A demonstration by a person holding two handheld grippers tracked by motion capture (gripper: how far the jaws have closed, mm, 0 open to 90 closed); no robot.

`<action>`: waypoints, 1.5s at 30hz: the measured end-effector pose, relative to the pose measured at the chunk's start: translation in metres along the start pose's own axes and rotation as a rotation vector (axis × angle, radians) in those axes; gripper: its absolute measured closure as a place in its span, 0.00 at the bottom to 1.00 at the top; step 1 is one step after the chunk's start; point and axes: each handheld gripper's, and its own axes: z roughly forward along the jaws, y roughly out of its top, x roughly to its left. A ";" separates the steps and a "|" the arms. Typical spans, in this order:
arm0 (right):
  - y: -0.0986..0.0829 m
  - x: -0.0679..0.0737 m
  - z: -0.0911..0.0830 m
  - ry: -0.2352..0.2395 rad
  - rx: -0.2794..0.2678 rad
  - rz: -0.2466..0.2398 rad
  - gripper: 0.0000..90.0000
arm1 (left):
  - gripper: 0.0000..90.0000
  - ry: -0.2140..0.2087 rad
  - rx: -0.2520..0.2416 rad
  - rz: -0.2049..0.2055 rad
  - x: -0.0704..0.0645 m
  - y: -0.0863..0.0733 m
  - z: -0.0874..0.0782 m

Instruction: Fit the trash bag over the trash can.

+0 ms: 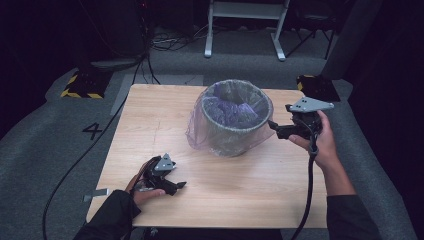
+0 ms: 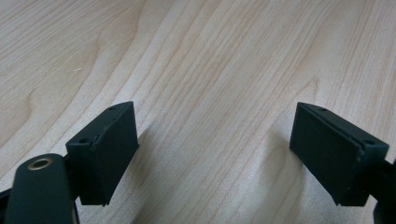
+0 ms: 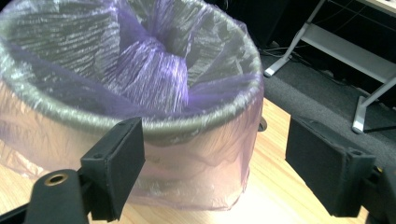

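Purple bag [image 1: 227, 111] already draped over bin [image 1: 235, 142] rim, still loose. Right gripper [image 1: 274, 126] spread at rim, gripping nothing. Left gripper [image 1: 181, 185] spread, idle on table [image 1: 150, 115]. Tucking left.

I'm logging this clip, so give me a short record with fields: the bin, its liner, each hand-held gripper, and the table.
bin: grey bin, upright, mid-table
liner: purple bag draped over the rim, hanging down outside
left hand-held gripper: open, low over bare wood, apart from bin
right hand-held gripper: open, beside bin's rim, holding nothing
table: light wood
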 end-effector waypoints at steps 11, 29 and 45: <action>-0.019 0.002 0.000 0.002 0.040 0.002 0.21 | 0.17 0.000 0.000 0.001 0.000 0.000 0.000; -0.057 0.006 0.022 0.045 0.129 0.014 0.21 | 0.17 0.000 0.000 0.001 0.000 0.000 0.000; -0.083 0.012 0.035 0.082 0.194 0.030 0.21 | 0.16 0.000 0.000 0.001 0.000 0.000 0.000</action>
